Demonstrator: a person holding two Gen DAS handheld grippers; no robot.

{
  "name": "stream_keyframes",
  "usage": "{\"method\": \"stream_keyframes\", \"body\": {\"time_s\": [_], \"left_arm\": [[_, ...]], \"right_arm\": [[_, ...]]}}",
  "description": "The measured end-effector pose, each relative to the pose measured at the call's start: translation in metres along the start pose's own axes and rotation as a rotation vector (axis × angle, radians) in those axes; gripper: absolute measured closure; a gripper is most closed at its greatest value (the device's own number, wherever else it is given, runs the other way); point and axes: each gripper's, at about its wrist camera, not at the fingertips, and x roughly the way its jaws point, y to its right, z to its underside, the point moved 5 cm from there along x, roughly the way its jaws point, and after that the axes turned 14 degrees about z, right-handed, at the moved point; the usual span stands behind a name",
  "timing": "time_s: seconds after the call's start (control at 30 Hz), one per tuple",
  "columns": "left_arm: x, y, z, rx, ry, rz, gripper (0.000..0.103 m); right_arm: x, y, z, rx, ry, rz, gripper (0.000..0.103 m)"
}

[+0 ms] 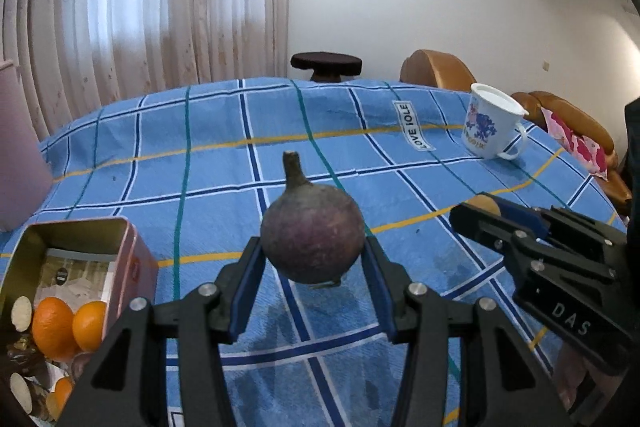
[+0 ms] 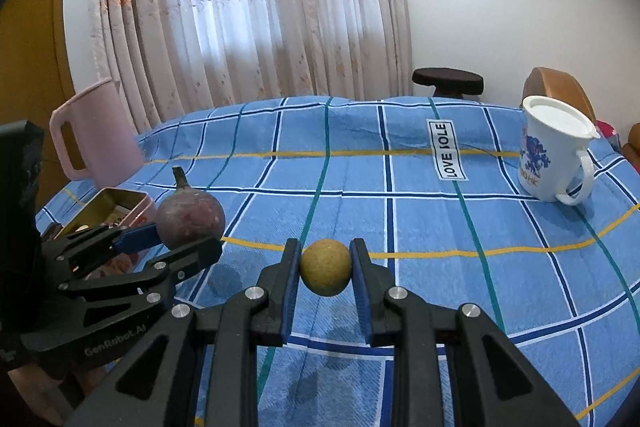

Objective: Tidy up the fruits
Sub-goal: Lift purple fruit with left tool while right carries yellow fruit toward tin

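A dark purple round fruit with a stem (image 1: 313, 235) hangs above the blue checked tablecloth, my left gripper (image 1: 314, 259) shut on its sides. In the right wrist view the same purple fruit (image 2: 190, 219) shows at left in the left gripper (image 2: 176, 243). My right gripper (image 2: 326, 267) is shut on a small yellow-brown round fruit (image 2: 326, 267), held above the cloth. In the left wrist view the right gripper (image 1: 480, 211) comes in from the right, with a bit of the yellow fruit (image 1: 485, 205) showing. A pink tin (image 1: 72, 267) at lower left holds oranges (image 1: 54, 325).
A white printed mug (image 2: 554, 155) stands at the table's right side. A pink jug (image 2: 94, 135) stands at the back left near the curtain. A dark stool (image 2: 448, 81) and brown sofa (image 1: 440, 69) lie beyond the table. Cut pieces and another orange (image 1: 62, 391) lie by the tin.
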Motion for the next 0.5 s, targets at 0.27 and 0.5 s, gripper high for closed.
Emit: {"method": "stream_keyframes", "body": {"time_s": [0.27,0.5], "left_arm": [[-0.011,0.005,0.0,0.021,0.048,-0.015,0.052],[-0.02,0.008,0.002,0.028,0.081,-0.025,0.052]], "right_arm": [[-0.01,-0.001,-0.002,-0.004,0.056,-0.009,0.076],[-0.016,0.0,-0.003,-0.006,0.089,-0.007,0.076]]}}
